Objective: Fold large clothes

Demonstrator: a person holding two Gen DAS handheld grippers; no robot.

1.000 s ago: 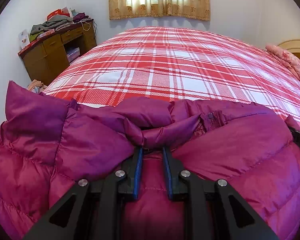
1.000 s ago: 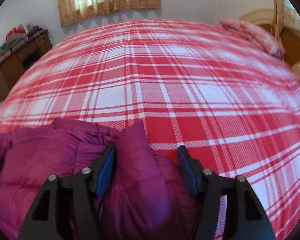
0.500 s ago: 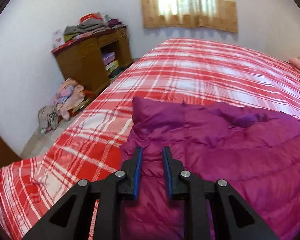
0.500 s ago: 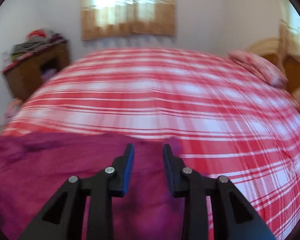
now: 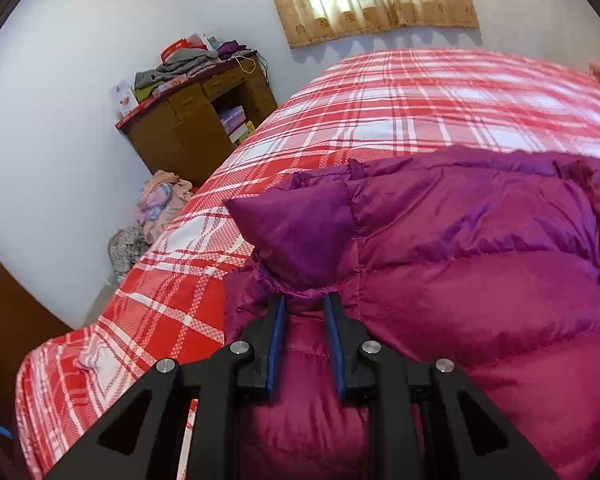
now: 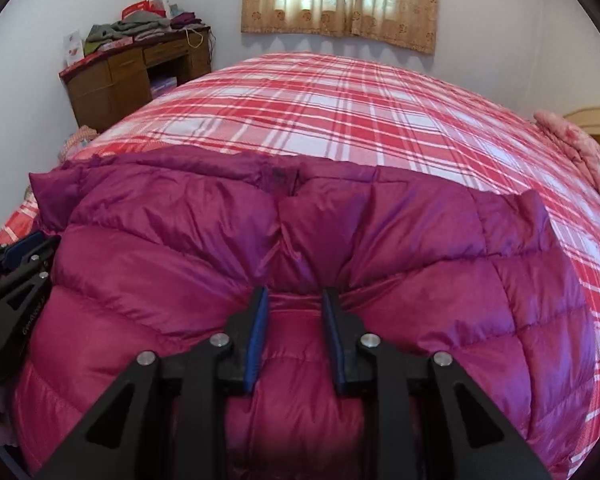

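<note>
Since a second ago both grippers swung left; jacket (image 6: 380,280) now spread flat on plaid bed (image 6: 340,120). Left gripper (image 5: 305,300) pitched down, pinching its left edge; right gripper (image 6: 294,294) angled down mid-jacket, jaws closing on a fabric ridge.

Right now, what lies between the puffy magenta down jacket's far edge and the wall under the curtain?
In the right wrist view, only bare red-and-white plaid bedspread lies between the jacket and that wall.
</note>
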